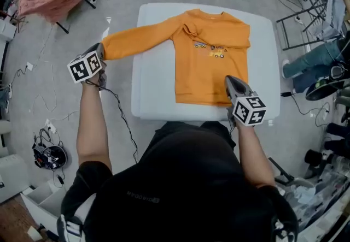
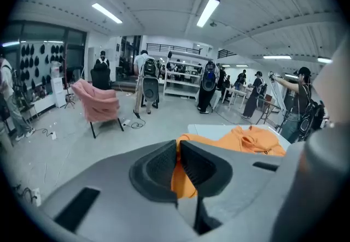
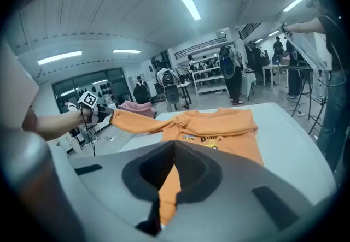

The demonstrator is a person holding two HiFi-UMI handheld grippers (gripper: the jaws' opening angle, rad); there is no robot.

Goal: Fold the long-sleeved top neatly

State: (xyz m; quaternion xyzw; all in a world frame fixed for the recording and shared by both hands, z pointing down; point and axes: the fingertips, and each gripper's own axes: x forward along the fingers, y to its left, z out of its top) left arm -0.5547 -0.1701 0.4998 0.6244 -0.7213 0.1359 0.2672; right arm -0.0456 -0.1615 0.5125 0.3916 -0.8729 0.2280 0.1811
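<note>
**Head view.** My long-sleeved top (image 1: 210, 69) lies print-up on the white bench (image 1: 156, 93), collar toward the far edge and hem (image 1: 202, 99) along the near edge. One sleeve is folded across the chest. The other sleeve (image 1: 139, 36) stretches out past the bench's left edge to my left gripper (image 1: 103, 49). My right gripper (image 1: 229, 81) sits at the hem, toward the near right corner.

**Left gripper view.** This view alone shows that grip: the jaws are clamped on the orange cuff (image 2: 183, 181), which hangs below the pads. Behind it stand a pink armchair (image 2: 101, 103) and several people (image 2: 145, 80).

**Right gripper view.** The jaws are pressed together on a fold of the hem. Beyond them I see the chest print and the stretched sleeve held clear of the bench.
</note>
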